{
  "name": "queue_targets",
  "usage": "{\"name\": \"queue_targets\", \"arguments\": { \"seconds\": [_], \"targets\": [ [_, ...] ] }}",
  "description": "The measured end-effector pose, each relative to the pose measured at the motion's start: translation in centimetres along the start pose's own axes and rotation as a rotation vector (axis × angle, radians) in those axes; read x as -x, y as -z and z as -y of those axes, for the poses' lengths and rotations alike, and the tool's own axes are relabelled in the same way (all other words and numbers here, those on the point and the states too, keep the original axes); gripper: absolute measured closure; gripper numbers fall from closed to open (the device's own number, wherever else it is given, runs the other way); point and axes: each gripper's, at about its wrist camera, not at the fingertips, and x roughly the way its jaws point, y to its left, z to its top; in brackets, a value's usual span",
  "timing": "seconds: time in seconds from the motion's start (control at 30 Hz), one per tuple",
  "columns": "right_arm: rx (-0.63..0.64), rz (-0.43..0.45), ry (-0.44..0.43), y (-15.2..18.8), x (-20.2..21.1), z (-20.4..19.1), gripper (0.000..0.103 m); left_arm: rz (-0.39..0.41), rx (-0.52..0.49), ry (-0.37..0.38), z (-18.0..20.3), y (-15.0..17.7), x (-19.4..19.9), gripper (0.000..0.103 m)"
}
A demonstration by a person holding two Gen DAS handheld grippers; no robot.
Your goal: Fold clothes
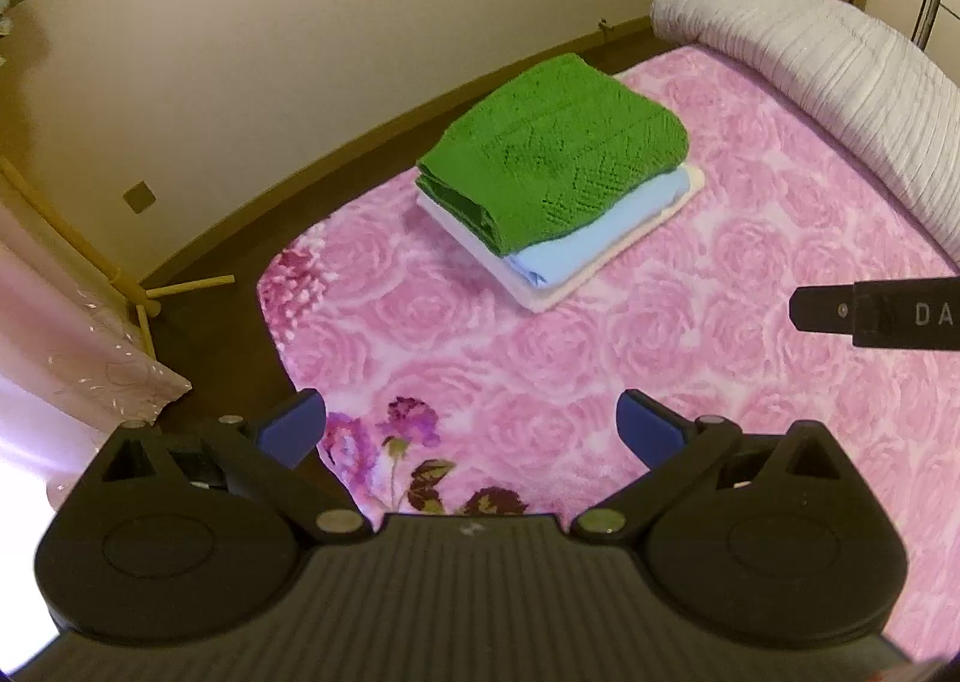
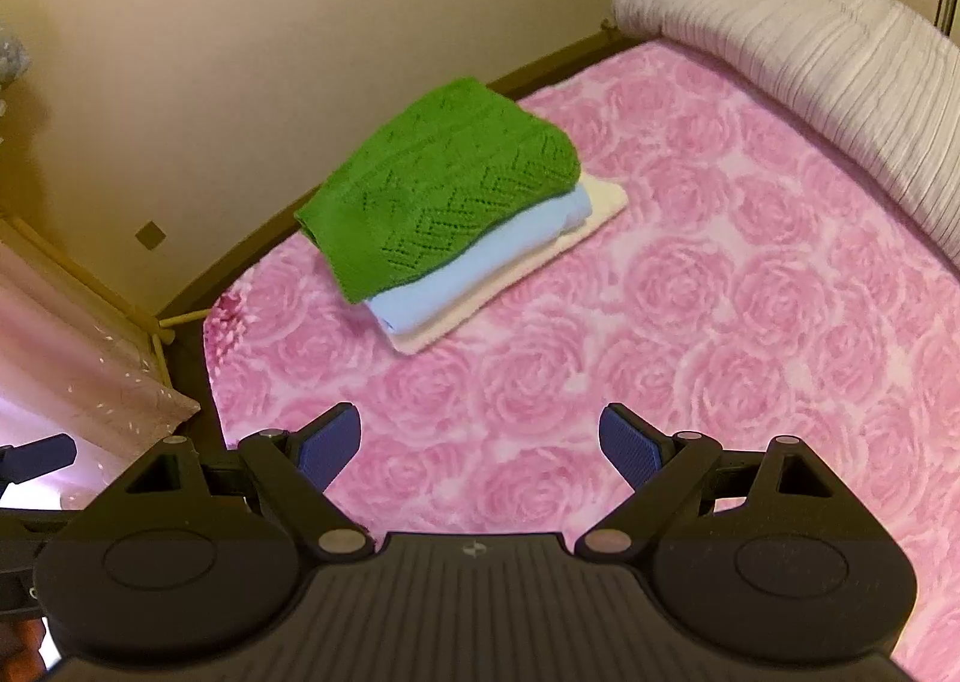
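the folded green knitted sweater [image 1: 555,153] tops a neat pile on the pink rose blanket [image 1: 690,358], ahead of both wide open, empty hand-held grippers: left hand-held gripper [image 1: 471,430], right hand-held gripper [image 2: 480,445]. looks done; keep clear of the pile.

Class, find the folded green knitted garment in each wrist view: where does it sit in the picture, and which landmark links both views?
Left wrist view: folded green knitted garment lies upper centre, topping the stack.
Right wrist view: the garment lies upper centre-left, topping the same stack.
Shared landmark: the white ribbed rolled quilt at upper right in both.
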Motion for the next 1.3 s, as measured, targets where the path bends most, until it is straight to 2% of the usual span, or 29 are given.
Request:
{"name": "queue_targets", "arguments": {
  "seconds": [0.43,0.8,1.1,1.3],
  "targets": [
    [-0.046,-0.07,0.022,-1.2,-4.0,2.3,0.014,-0.044,-0.039,0.003,1.1,-1.6,-4.7,0.001],
    [-0.038,-0.096,0.023,-1.8,-5.7,2.3,0.014,-0.084,-0.05,0.006,1.7,-1.9,-7.4,0.001],
    [-0.044,-0.104,0.025,-2.0,-6.2,2.1,0.014,-0.08,-0.053,0.012,1.5,-2.4,-7.5,0.001],
    [-0.05,-0.102,0.029,-1.9,-5.9,1.9,0.014,-0.043,-0.065,0.011,1.3,-2.5,-6.8,0.001]
  ]
}}
